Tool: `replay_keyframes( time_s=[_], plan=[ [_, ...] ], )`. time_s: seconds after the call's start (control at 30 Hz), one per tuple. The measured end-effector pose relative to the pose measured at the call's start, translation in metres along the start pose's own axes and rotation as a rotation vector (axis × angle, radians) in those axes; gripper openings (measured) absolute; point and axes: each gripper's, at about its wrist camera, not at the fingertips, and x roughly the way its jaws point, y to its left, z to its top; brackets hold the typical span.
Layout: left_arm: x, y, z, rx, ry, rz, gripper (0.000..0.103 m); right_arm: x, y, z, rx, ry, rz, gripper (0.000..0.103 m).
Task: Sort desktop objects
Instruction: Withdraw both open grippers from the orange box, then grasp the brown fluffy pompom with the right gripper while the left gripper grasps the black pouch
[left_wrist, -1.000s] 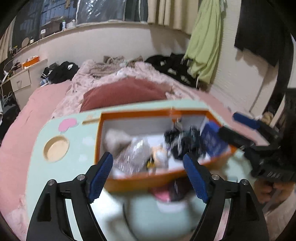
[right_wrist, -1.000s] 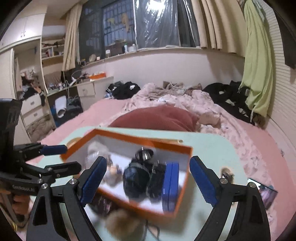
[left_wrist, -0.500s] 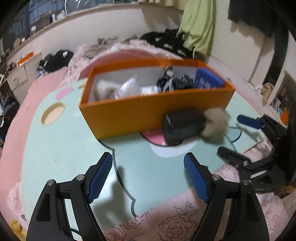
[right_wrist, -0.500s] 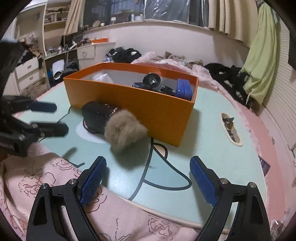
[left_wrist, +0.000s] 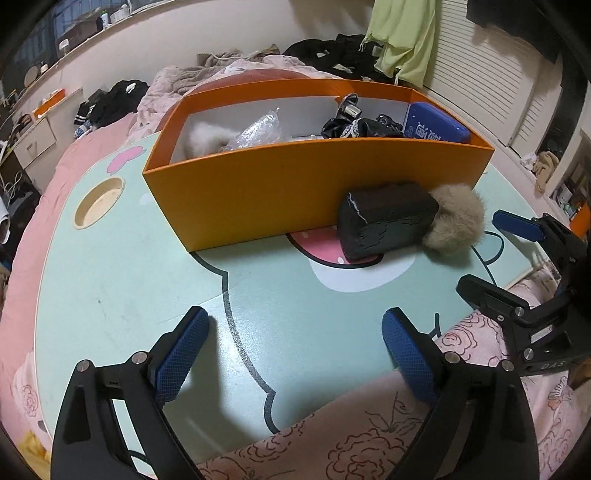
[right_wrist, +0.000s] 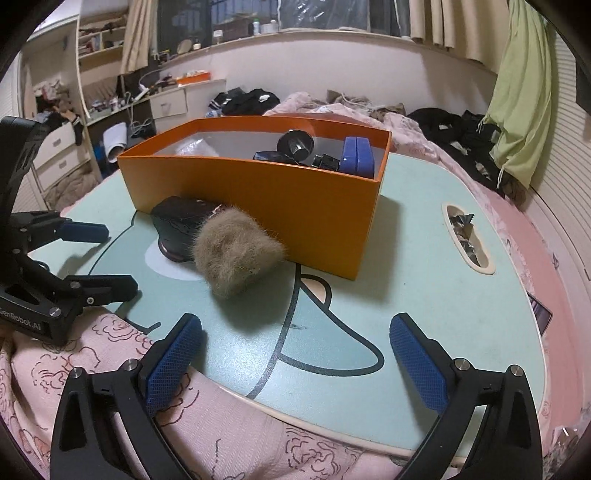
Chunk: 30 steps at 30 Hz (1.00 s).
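An orange box (left_wrist: 295, 184) (right_wrist: 258, 192) stands on the mint-green table (left_wrist: 110, 277). Inside it lie a blue case (left_wrist: 436, 125) (right_wrist: 356, 155), black items (left_wrist: 362, 125), a clear plastic bag (left_wrist: 258, 129) and a pale fluffy ball (left_wrist: 207, 136). A black case (left_wrist: 384, 218) (right_wrist: 173, 221) with a tan fur pompom (left_wrist: 456, 225) (right_wrist: 236, 251) rests against the box's near wall. My left gripper (left_wrist: 295, 350) (right_wrist: 107, 258) and right gripper (right_wrist: 295, 350) (left_wrist: 495, 258) hover over the table's near edge. Both jaws are opening, with nothing between them.
The table lies on a pink floral bedspread (right_wrist: 110, 350). It has a round cup hole (left_wrist: 98, 203) at the left and a slot (right_wrist: 465, 236) with foil scraps at the right. Behind are a bed with clothes, drawers and a window ledge.
Both grippers have sunk from above the box to the table's near edge and tilted down. Their jaws stand wider now. The box's near wall and the black case are now in sight.
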Motion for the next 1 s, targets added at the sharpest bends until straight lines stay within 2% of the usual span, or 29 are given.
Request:
replay_keyframes(
  time_s=[0.43,0.67,0.8,0.83,0.87,0.9,0.97,1.0],
  plan=[
    [0.0,-0.001,-0.001,-0.001,-0.001,0.0,0.095,-0.001,0.0,0.001,0.002,0.001,0.001,0.102],
    [-0.001,-0.001,-0.001,-0.001,0.0,0.0,0.095,-0.012,0.006,0.03,0.029,-0.033,0.085,0.092],
    [-0.001,-0.001,-0.001,-0.001,-0.001,0.0,0.095,-0.003,0.013,0.048,0.043,-0.001,0.158,0.068],
    [-0.001,-0.001,-0.001,-0.001,-0.001,0.0,0.095,0.002,0.015,0.049,0.041,0.019,0.162,0.049],
    [-0.001,-0.001,-0.001,-0.001,-0.001,0.0,0.095,0.006,0.015,0.049,0.041,0.037,0.163,0.04],
    [-0.001,-0.001,-0.001,-0.001,-0.001,0.0,0.095,0.01,0.015,0.047,0.047,0.059,0.173,0.037],
    [-0.001,-0.001,-0.001,-0.001,-0.001,0.0,0.095,0.007,0.011,0.042,0.072,0.047,0.194,0.032],
    [-0.001,-0.001,-0.001,-0.001,-0.001,0.0,0.095,0.003,0.007,0.039,0.086,0.036,0.2,0.026]
  ],
)
